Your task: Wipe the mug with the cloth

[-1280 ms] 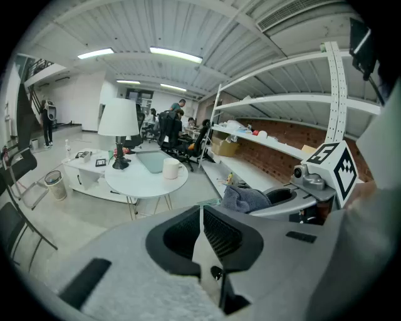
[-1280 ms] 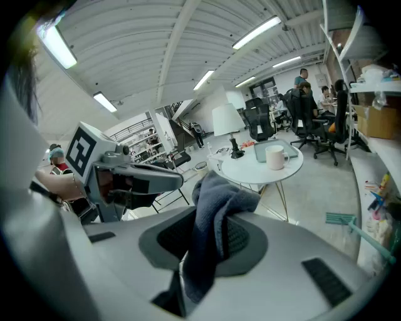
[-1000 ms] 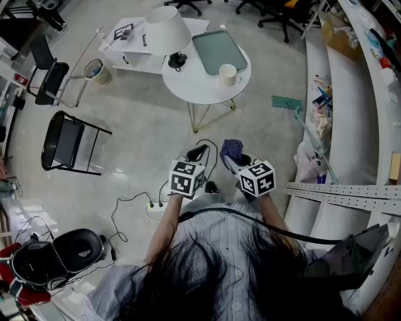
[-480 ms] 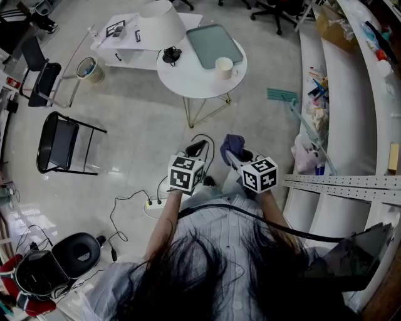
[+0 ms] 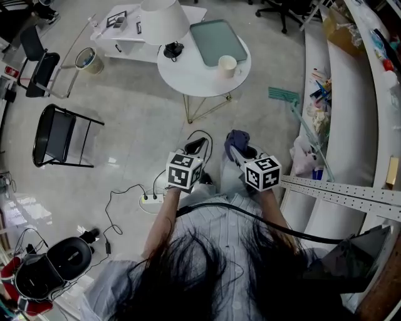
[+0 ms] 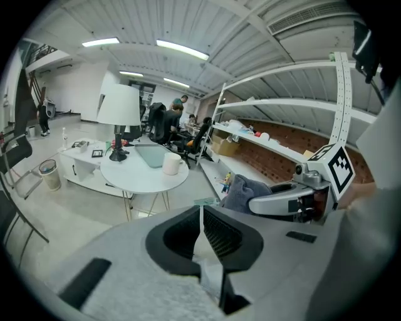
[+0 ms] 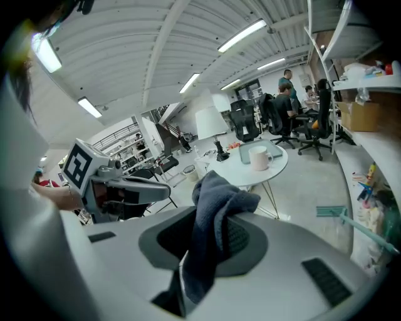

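A cream mug (image 5: pixel 227 64) stands on a round white table (image 5: pixel 194 78), far ahead of both grippers across open floor. It also shows in the left gripper view as mug (image 6: pixel 171 164) and in the right gripper view as mug (image 7: pixel 258 157). My right gripper (image 5: pixel 238 149) is shut on a dark blue-grey cloth (image 5: pixel 236 138), and the cloth (image 7: pixel 213 216) bunches out over the jaws. My left gripper (image 5: pixel 197 147) is held beside it at waist height, jaws shut with nothing between them (image 6: pixel 202 213). Each gripper shows in the other's view.
A grey-green tray (image 5: pixel 218 41) and a white lamp (image 5: pixel 164 15) share the table with the mug. A black folding chair (image 5: pixel 59 135) stands left, and a power strip (image 5: pixel 150 199) with cables lies on the floor. White shelves (image 5: pixel 351 106) run along the right. People sit at desks far behind.
Both grippers keep their pose and the cloth stays in the right one. The floor and table have slid slightly in the head view as the person shifts.
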